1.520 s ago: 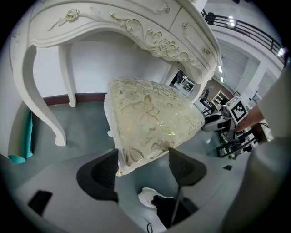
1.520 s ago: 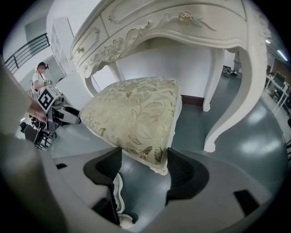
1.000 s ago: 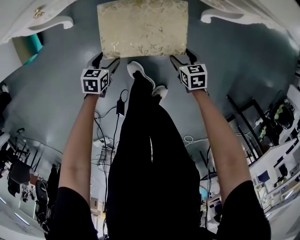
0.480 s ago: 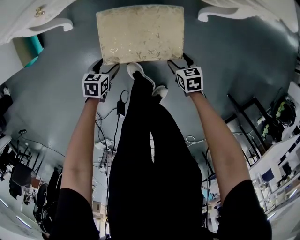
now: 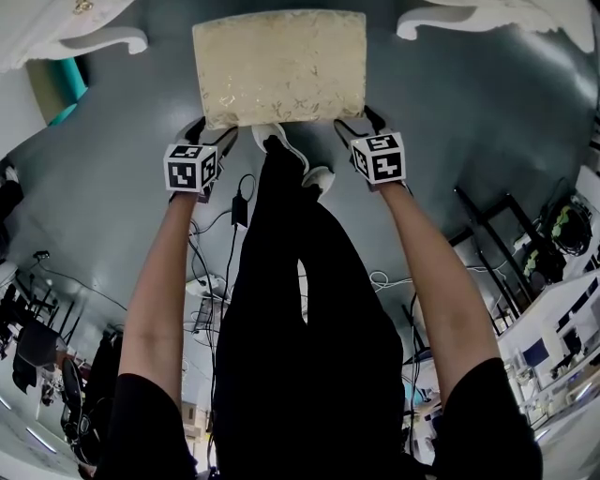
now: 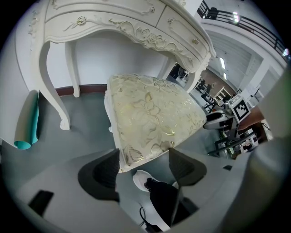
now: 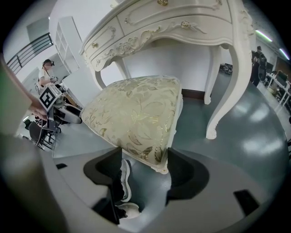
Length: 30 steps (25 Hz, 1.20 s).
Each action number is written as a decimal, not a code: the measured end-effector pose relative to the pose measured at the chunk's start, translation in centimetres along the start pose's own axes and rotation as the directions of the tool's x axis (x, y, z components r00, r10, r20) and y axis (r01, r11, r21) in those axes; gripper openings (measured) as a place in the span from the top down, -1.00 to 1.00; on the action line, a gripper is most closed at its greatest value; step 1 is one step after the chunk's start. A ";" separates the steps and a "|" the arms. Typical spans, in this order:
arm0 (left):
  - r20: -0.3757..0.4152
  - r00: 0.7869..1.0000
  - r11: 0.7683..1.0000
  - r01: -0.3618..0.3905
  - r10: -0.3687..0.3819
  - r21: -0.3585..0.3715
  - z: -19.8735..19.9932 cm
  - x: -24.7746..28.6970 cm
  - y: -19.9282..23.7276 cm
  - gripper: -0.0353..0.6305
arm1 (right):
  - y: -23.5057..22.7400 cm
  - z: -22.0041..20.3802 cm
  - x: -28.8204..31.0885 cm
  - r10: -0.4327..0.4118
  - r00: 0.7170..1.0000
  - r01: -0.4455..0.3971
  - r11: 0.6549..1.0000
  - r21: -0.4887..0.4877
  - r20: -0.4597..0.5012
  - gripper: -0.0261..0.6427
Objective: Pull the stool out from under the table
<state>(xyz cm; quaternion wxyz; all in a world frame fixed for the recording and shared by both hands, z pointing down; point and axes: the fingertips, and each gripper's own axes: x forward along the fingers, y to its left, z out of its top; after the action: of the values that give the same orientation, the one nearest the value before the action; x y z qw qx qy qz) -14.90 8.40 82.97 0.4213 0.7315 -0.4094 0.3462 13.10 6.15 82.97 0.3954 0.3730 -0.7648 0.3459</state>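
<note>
Grey floor [image 5: 469, 122] before a carved white table [image 7: 182, 22]: the stool [image 5: 279, 66] stands just in front of it, apparently mostly out from under. The left gripper [image 5: 212, 131] and right gripper [image 5: 361, 122] each have their fingers [image 6: 102, 175] clamped across a near cushion corner, one per side, likely so the stool draws back squarely toward the person's shoes [image 5: 272, 139].

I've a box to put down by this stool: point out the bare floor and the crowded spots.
Bare grey floor lies between the gold-patterned cream cushioned stool and the right white carved table leg; likewise toward the left leg. Crowded: the near edge, where left tongs, right tongs and white shoes meet; black power adapter with cables behind.
</note>
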 end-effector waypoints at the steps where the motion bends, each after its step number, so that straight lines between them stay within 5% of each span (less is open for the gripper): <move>1: -0.001 1.000 1.000 -0.003 0.003 0.001 -0.2 -0.1 0.0 -0.17 | 0.1 -0.1 0.0 0.003 1.000 -0.003 1.000 -0.003 -0.001 -0.03; 30: 0.029 0.999 0.999 -0.035 0.036 -0.021 -2.4 -0.5 -2.3 -0.17 | 0.5 -2.0 -1.0 0.033 0.997 -0.034 0.999 0.017 0.065 -0.03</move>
<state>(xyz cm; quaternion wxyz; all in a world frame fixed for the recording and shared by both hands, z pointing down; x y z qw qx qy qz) -13.43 11.41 82.76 0.4166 0.7247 -0.4321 0.3383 13.81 8.31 82.92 0.3612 0.3749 -0.7800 0.3473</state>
